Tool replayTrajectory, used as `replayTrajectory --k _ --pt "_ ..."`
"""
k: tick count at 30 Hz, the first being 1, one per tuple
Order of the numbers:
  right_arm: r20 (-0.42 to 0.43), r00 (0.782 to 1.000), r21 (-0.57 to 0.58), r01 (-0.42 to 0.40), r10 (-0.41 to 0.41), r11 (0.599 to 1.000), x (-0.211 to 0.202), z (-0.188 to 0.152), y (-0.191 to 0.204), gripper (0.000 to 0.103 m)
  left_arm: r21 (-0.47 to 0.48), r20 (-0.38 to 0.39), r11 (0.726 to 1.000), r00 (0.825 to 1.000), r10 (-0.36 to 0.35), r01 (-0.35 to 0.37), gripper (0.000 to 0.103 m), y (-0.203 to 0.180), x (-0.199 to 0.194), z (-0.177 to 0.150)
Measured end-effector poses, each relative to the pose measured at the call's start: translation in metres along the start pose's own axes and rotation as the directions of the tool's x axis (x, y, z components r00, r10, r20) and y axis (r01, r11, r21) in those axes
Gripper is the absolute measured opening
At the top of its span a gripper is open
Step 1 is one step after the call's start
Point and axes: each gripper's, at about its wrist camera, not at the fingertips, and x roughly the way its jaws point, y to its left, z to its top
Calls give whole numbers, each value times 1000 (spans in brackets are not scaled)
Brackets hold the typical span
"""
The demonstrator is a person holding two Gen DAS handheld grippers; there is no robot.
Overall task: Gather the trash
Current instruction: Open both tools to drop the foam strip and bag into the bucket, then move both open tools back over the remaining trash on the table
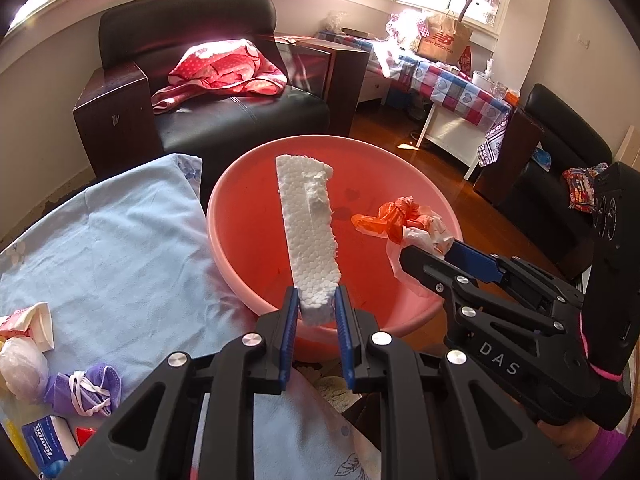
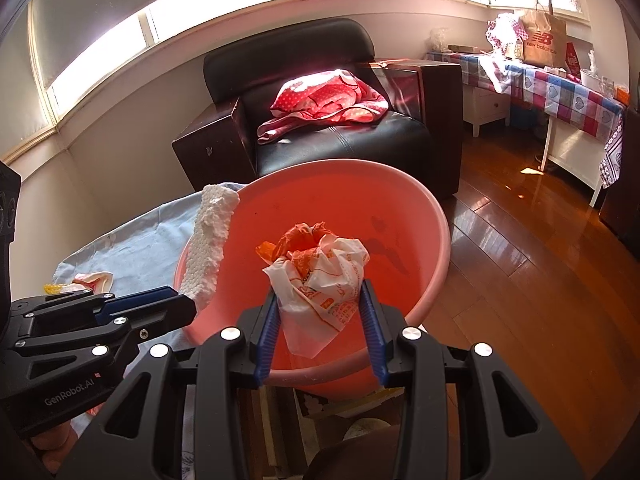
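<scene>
Brown paper bag (image 1: 444,38) reads "new balance"; the right gripper (image 1: 426,254) bears "DAS", a blue pack (image 1: 44,440) "Tempo". White beaded foam (image 1: 310,232) — a long broken strip — sits clamped in the left gripper (image 1: 318,308) over the pink basin (image 1: 240,248). The right gripper clamps a crumpled orange-and-white wrapper (image 2: 320,268) above it.

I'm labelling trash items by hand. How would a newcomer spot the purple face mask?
Start at the pink basin, then move left across the light blue cloth to its near corner. The purple face mask lies crumpled there beside a white plastic wad, the only purple item, with twisted white ear loops.
</scene>
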Motion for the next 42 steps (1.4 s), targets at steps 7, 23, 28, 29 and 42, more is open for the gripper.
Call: replayTrajectory --k 7,23,28,29,42 --pt "-16 1000 12 9 -9 1000 5 2 -2 40 -37 -6 999 1000 9 -9 31 7 1 -3" --pt "-22 1000 43 19 -18 999 11 4 -6 48 -43 121 999 993 -13 18 49 10 -38 -6" --pt "-19 1000 25 22 -21 999 8 5 -2 48 -60 164 998 986 -9 19 49 15 -59 -8" --pt "-13 1000 17 17 -17 1000 5 5 1 48 -66 174 998 985 -7 19 49 17 -64 -9" --pt "95 991 -65 -86 92 994 -44 4 49 48 -178 312 983 944 105 -51 49 71 -145 -31"
